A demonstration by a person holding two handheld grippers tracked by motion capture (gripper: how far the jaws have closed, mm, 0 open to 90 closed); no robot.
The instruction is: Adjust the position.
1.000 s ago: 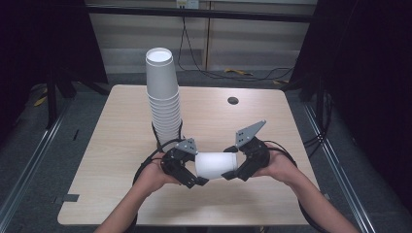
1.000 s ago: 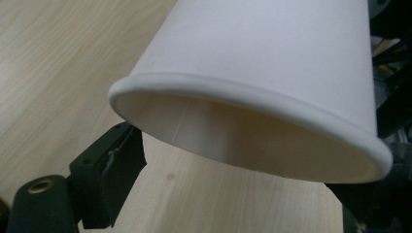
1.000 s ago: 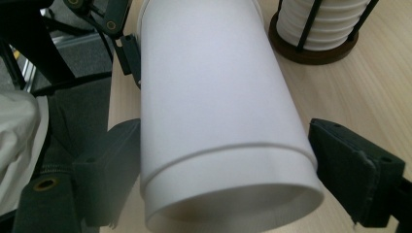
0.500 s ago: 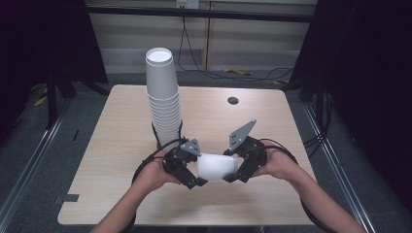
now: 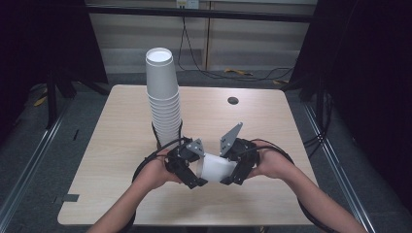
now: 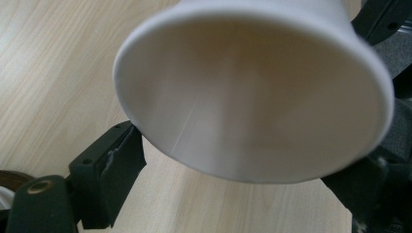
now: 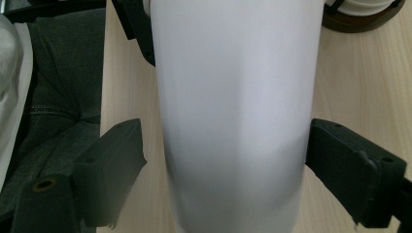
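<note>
The light wooden table [image 5: 121, 145] carries a tall stack of white paper cups [image 5: 164, 102] standing upright left of its middle, the topmost base facing up. Near the front edge, in front of that stack, a single white paper cup [image 5: 217, 168] lies on its side in the air between the two tools, its long axis running roughly across the table from one hand to the other, slightly tilted. Its wide open mouth faces the left gripper [image 5: 188, 171], whose own view looks straight into the hollow of the cup [image 6: 252, 92]; the narrower closed end points toward the right gripper [image 5: 234, 170]. The left gripper's jaws sit at either side of the rim, one touching it, the other blurred, so I cannot tell whether they clamp it. The right gripper's jaws stand part open around the cup's wall [image 7: 233, 111], one touching it, the other just beside, with a slim gap.
</note>
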